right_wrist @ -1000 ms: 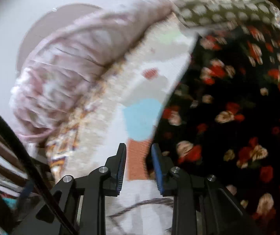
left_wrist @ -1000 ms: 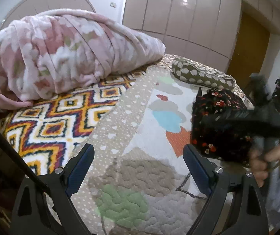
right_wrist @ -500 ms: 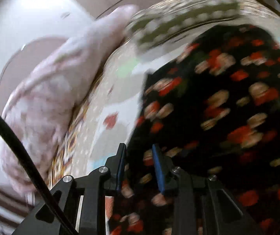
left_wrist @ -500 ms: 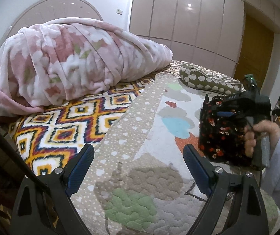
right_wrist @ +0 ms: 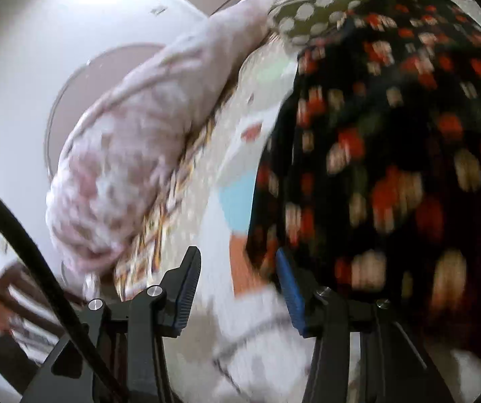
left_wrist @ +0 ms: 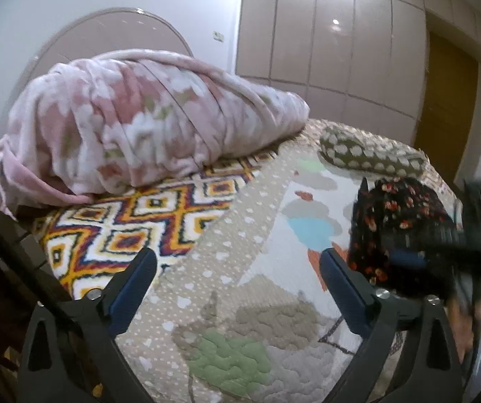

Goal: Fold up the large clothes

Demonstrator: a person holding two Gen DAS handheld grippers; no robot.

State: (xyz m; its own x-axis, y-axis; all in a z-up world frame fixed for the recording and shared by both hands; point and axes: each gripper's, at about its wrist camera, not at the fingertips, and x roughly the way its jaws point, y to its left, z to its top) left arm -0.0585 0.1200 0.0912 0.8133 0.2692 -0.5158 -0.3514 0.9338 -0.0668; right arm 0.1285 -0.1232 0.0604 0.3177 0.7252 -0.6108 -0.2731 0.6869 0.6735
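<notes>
A folded black garment with red and cream flowers (left_wrist: 398, 228) lies on the quilted bedspread (left_wrist: 240, 268) at the right. My left gripper (left_wrist: 237, 268) is wide open and empty above the bedspread, left of the garment. My right gripper (right_wrist: 237, 282) is open, its jaws apart, at the garment's left edge (right_wrist: 374, 168), holding nothing. In the left wrist view the right gripper (left_wrist: 475, 245) shows blurred, against the garment's right side.
A rolled pink and white blanket (left_wrist: 139, 124) lies at the head of the bed. A brown spotted pillow (left_wrist: 368, 154) sits behind the garment. A patterned orange and white cover (left_wrist: 132, 228) spreads at left. Wardrobe doors (left_wrist: 324, 33) stand behind.
My right gripper has opened and let go of the floral garment, which now rests on the bed. My left gripper stays open, with a slight view shift.
</notes>
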